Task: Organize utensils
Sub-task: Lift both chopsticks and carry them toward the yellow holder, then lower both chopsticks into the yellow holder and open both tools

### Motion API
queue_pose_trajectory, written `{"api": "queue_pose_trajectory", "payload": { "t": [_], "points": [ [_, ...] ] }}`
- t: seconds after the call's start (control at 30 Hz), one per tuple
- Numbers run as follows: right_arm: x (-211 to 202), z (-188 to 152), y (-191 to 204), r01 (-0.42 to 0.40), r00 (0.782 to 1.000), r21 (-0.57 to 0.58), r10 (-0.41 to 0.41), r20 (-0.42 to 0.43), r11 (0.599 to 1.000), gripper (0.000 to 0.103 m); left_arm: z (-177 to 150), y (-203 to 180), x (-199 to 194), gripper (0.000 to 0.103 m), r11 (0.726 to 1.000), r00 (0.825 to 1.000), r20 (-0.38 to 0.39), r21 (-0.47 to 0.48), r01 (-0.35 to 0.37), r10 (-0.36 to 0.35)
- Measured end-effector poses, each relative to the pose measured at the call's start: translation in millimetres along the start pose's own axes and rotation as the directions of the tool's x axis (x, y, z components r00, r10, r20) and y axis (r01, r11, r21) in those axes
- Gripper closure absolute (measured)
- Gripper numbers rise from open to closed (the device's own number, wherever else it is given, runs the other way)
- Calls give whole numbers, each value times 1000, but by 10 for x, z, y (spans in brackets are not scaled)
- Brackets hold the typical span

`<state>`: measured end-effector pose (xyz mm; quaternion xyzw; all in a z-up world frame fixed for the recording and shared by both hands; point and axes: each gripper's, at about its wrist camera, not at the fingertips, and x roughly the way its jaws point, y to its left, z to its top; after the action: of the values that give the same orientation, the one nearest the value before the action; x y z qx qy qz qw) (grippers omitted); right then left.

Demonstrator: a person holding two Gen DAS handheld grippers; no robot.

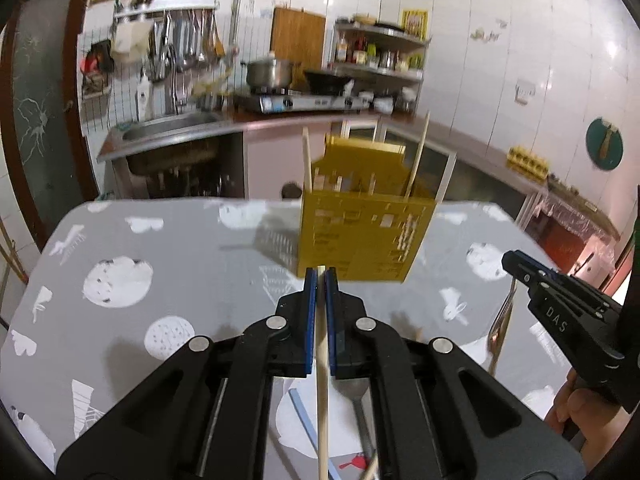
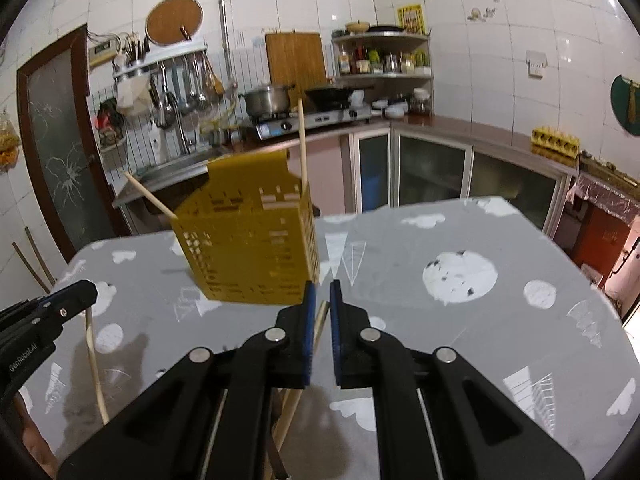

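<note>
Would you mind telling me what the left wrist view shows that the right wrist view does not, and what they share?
Only the left wrist view shows the left gripper shut on a pale wooden chopstick, with a metal fork and a metal spoon lying on the table.

Only the right wrist view shows the right gripper with a narrow gap between its jaws, above a wooden chopstick.

Both show the yellow perforated plastic utensil holder with chopsticks standing in it, on the grey patterned tablecloth.

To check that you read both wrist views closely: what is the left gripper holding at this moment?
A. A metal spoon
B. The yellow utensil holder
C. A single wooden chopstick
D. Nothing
C: in the left wrist view the left gripper is shut on a pale chopstick that runs between its blue pads.
</note>
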<state>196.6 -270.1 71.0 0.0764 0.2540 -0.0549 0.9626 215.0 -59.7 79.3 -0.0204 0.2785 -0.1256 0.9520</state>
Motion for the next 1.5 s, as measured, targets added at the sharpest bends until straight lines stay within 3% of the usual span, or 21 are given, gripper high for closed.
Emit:
{"api": "queue_pose_trajectory", "payload": {
  "t": [0.4, 0.97, 1.5],
  "points": [
    [-473, 266, 24, -4, 991, -2, 4, 135, 1000, 97, 242, 5, -418, 100, 1000, 992, 124, -5, 6, -5],
    [-448, 786, 20, 15, 983, -38, -7, 186, 999, 98, 769, -94, -409, 100, 999, 979, 201, 35, 15, -22],
    [-490, 1698, 201, 9, 959, -59, 8, 284, 998, 98, 1684, -178, -302, 100, 999, 940, 340, 30, 26, -34]
  ]
}}
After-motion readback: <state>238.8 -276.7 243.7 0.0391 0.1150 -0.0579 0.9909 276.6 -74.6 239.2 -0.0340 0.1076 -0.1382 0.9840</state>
